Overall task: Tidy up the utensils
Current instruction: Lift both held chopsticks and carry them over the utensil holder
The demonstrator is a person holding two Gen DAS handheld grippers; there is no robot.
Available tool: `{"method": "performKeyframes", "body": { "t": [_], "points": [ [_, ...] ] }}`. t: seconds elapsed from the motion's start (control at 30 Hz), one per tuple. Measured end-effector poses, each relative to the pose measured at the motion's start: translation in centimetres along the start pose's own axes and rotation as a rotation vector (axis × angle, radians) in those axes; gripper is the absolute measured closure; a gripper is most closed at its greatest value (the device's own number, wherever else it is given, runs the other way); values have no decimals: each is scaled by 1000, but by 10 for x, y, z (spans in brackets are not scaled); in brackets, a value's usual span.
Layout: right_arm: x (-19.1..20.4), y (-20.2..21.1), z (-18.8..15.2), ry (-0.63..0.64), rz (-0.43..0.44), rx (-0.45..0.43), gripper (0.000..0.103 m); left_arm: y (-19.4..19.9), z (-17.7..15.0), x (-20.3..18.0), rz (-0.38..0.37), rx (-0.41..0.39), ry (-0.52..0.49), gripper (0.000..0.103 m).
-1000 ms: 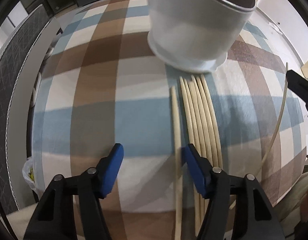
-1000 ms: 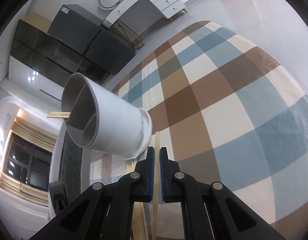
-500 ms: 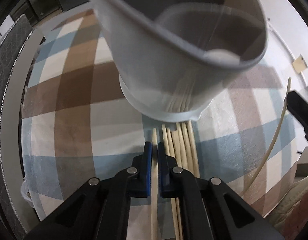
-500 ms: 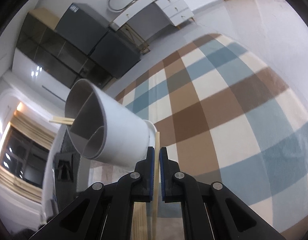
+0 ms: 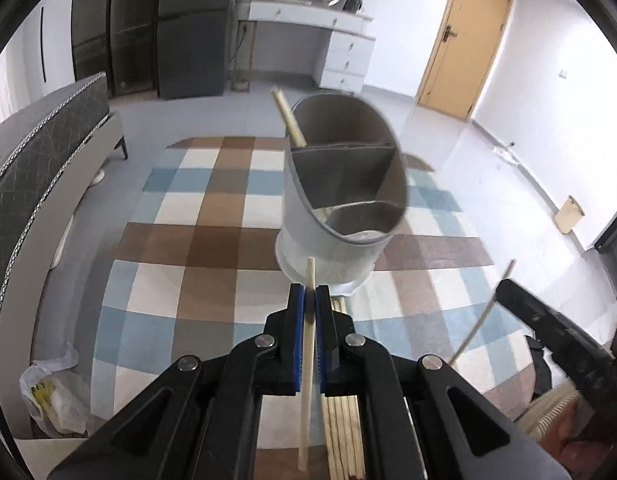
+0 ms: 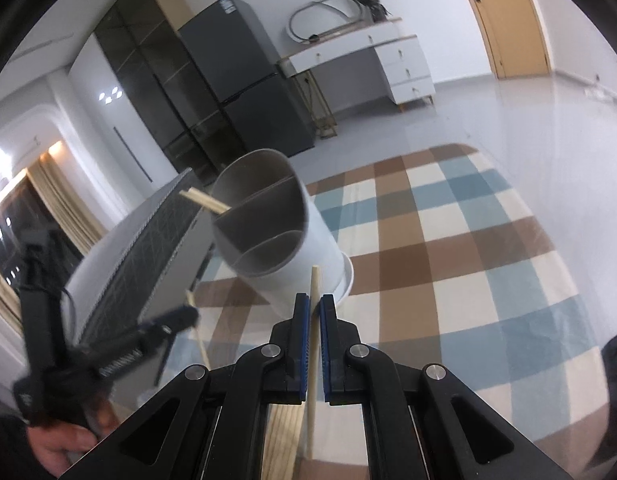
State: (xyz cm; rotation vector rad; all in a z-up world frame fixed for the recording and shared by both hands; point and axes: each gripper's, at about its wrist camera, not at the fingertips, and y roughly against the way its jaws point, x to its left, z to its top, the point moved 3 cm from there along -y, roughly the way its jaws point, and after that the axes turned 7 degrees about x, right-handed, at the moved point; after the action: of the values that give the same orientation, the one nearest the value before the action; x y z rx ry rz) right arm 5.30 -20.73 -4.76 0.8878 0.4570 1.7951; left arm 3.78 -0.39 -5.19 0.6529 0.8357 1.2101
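**Holding one chopstick in each gripper before the divided holder**

Clamping a single pale chopstick [image 5: 308,320] between its blue pads, the left gripper [image 5: 309,292] is clenched tight, the stick running up between the fingers and poking out a little past their tips. Just beyond those tips stands the grey utensil holder [image 5: 340,208], a round cup split into compartments. It rests on a glass worktop [image 5: 388,296] through which a checked rug [image 5: 212,240] on the floor shows. One chopstick already in holder [image 5: 288,120] leans out of the far compartment, over the rim. A bundle of loose chopsticks [image 5: 344,432] lies on the worktop just right of the left gripper's fingers.

The right gripper [image 6: 313,306] is likewise clenched on its own second chopstick [image 6: 313,320], whose tip reaches just past the pads toward the holder's base. In the right wrist view the left gripper appears at the lower left, slightly blurred, with a hand [image 6: 64,444] under it.
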Motion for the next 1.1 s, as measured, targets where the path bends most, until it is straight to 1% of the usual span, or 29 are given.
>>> {"method": "performKeyframes", "body": {
  "t": [0.03,0.1,0.3,0.37,0.4,0.6,0.83,1.1],
  "points": [
    [3,3,-2,11,-2,-5,99,-8,12,-3,3,-2,0,102],
    [8,8,-6,24,-4,-12,99,-3,14,-8,-3,-7,-8,102],
    [18,26,-9,51,-21,-59,99,15,11,-13,-1,-27,-31,102],
    [20,33,-10,55,-23,-78,99,19,10,-16,17,-31,-39,102],
    [20,36,-10,55,-24,-84,99,21,10,-16,13,-37,-39,102],
    [22,48,-13,59,-27,-106,99,31,8,-21,20,-49,-45,102],
    [23,56,-11,56,-20,-130,99,42,13,-23,7,-61,-43,102],
    [23,61,-4,53,-8,-155,99,52,29,-27,-24,-77,-52,102]
  ]
}}
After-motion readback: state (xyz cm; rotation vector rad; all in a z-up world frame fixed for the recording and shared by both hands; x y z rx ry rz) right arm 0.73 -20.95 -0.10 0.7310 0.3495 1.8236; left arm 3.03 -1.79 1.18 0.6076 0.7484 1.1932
